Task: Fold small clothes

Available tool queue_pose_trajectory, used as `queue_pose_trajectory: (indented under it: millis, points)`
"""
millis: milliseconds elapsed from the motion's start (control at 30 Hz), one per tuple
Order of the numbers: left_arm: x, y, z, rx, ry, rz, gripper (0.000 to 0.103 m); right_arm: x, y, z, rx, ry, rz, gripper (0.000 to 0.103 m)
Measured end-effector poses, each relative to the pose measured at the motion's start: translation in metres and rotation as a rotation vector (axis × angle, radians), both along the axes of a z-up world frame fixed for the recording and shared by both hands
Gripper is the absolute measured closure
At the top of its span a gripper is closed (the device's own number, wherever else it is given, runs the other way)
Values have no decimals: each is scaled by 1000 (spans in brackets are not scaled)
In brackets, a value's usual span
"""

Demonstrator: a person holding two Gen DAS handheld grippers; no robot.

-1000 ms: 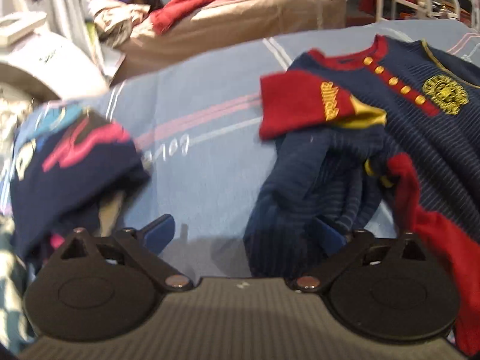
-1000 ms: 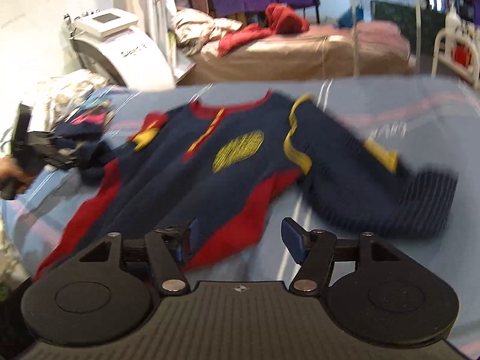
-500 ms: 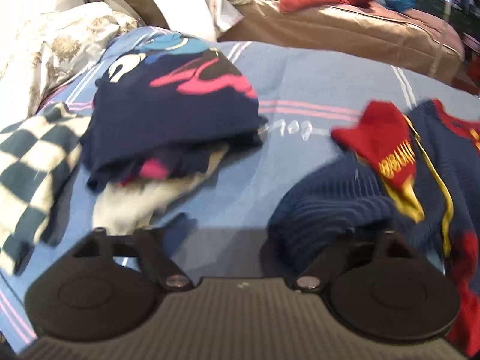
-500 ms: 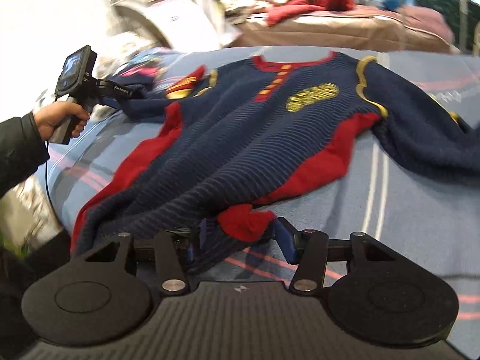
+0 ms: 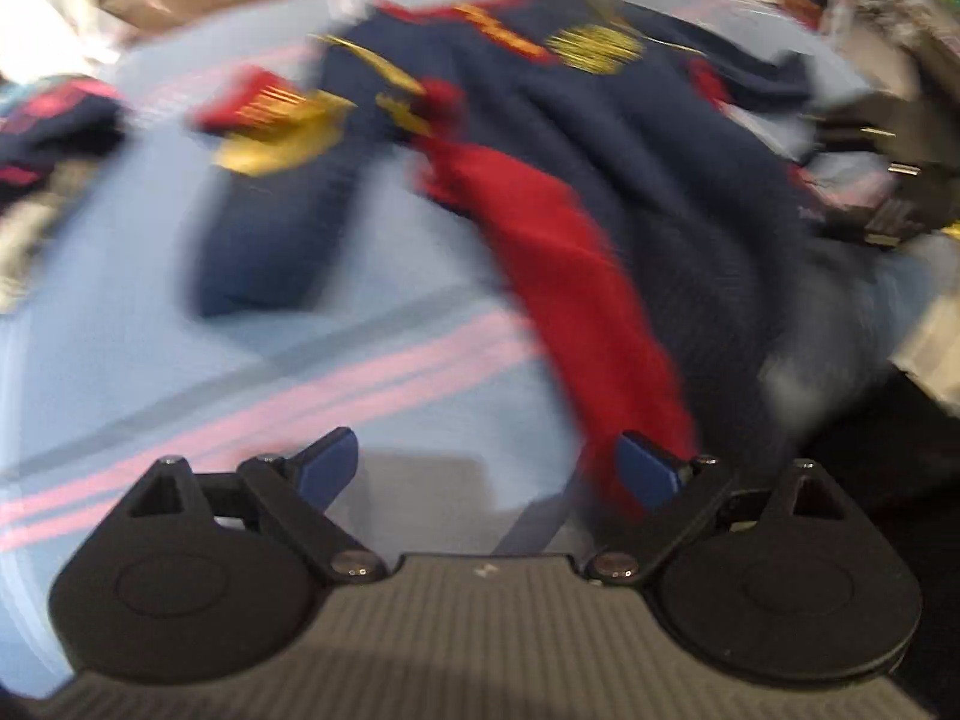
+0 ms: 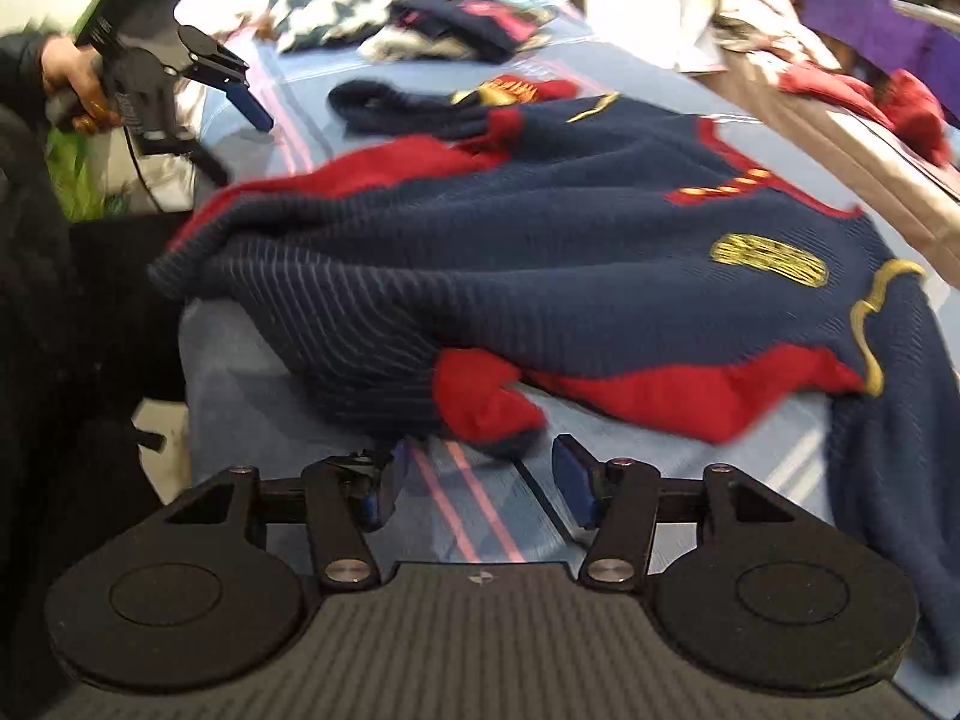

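A navy and red knitted sweater (image 6: 540,228) with gold trim lies spread and rumpled on the blue striped bed sheet (image 6: 252,354). My right gripper (image 6: 474,474) is open, just short of the sweater's bunched red hem corner (image 6: 480,396). My left gripper (image 5: 489,468) is open over the sheet, with the sweater's red side panel (image 5: 576,276) at its right finger; this view is blurred. The left gripper also shows in the right wrist view (image 6: 240,90), held above the bed's far left edge, apart from the sweater.
A pile of other clothes (image 6: 444,24) lies at the far end of the bed. A brown covered bed (image 6: 840,138) with red garments stands on the right. The bed's near left edge (image 6: 186,372) drops to a dark floor.
My right gripper has opened and let go of the red hem corner, which now lies on the sheet. My left gripper has let go of the sleeve and swung fast toward the sweater's lower side.
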State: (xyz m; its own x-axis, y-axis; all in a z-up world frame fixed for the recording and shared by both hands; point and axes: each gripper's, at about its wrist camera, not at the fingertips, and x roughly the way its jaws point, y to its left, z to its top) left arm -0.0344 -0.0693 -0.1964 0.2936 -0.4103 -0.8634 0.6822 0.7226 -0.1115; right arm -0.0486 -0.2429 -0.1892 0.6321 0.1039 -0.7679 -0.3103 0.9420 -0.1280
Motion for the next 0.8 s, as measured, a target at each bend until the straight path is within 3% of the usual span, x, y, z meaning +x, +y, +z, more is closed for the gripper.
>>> queue_pose_trajectory:
  millis: [67, 133, 200, 233, 267, 433, 533, 567, 633, 733, 767, 800]
  points:
    - [-6, -13, -13, -30, 32, 8, 10, 10, 2, 1, 52, -21, -28, 24]
    - [-12, -22, -17, -88, 35, 22, 13, 17, 5, 1, 132, 5, -66, 77]
    - [-13, -28, -17, -166, 89, 34, 41, 16, 11, 2, 152, 10, -125, 82]
    - [-12, -29, -14, -197, 114, 28, 70, 12, 10, 4, 190, 9, -163, 86]
    - [-10, -30, -11, -222, 138, 30, 79, 6, 11, 6, 230, 13, -206, 87]
    - [2, -13, 16, -235, 88, 70, 86, -39, 4, 37, 475, 16, -364, 89]
    - [11, 13, 40, -278, 130, 92, 86, -81, 6, 60, 648, 24, -421, 89]
    - [14, 21, 44, -285, 156, 94, 87, -93, 9, 65, 665, 43, -423, 89]
    - [18, 34, 44, -274, 202, 101, 86, -111, 21, 68, 608, 73, -440, 93]
    - [20, 35, 23, -193, 240, 112, 74, -119, 27, 39, 623, 170, -530, 92]
    - [20, 34, 18, -180, 251, 119, 64, -121, 25, 27, 628, 170, -581, 91]
    - [17, 33, 12, -194, 261, 125, 55, -123, 22, 17, 645, 165, -613, 82]
